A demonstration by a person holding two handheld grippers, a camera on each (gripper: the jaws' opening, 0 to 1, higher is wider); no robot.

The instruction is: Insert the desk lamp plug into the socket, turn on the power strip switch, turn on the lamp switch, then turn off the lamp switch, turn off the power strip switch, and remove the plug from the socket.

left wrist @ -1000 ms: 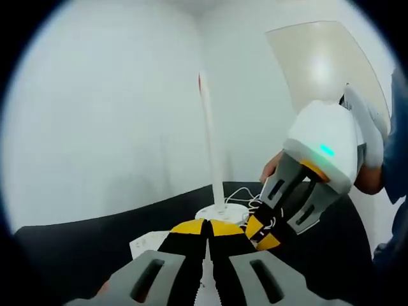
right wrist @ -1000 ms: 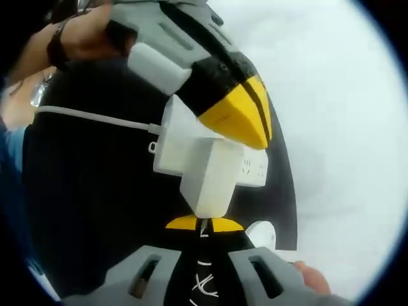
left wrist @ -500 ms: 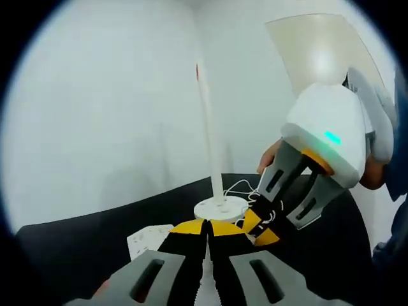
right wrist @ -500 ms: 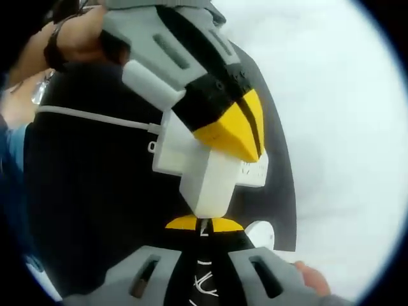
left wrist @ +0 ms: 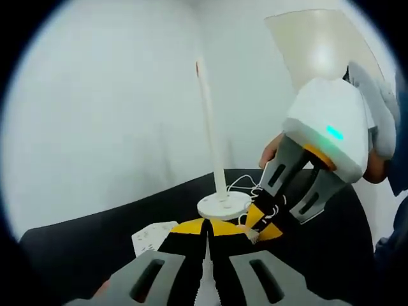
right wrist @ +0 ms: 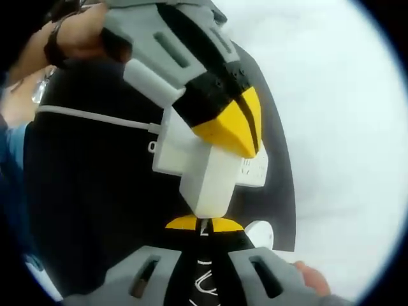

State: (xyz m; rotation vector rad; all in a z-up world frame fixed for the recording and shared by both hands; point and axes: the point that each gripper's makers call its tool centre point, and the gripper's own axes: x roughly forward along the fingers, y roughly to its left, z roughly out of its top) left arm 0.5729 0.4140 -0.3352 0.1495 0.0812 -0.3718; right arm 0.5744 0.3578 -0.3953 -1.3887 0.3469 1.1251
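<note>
In the right gripper view my right gripper is shut on the white lamp plug, which stands against the white power strip. I cannot tell whether its pins are seated. My left gripper comes in from the top, shut, its yellow tips resting on the strip. In the left gripper view my left gripper is shut low in the picture, with the power strip just behind it. The right gripper reaches in from the right. The white lamp base and its pole stand beyond.
Everything rests on a black table against white walls. The strip's white cord runs left across the table. The lamp's cord lies coiled by the base. A hand holds my right gripper, another hand the left.
The left gripper's tips have slid slightly across the power strip. The right gripper still holds the plug in the same spot against the strip.
</note>
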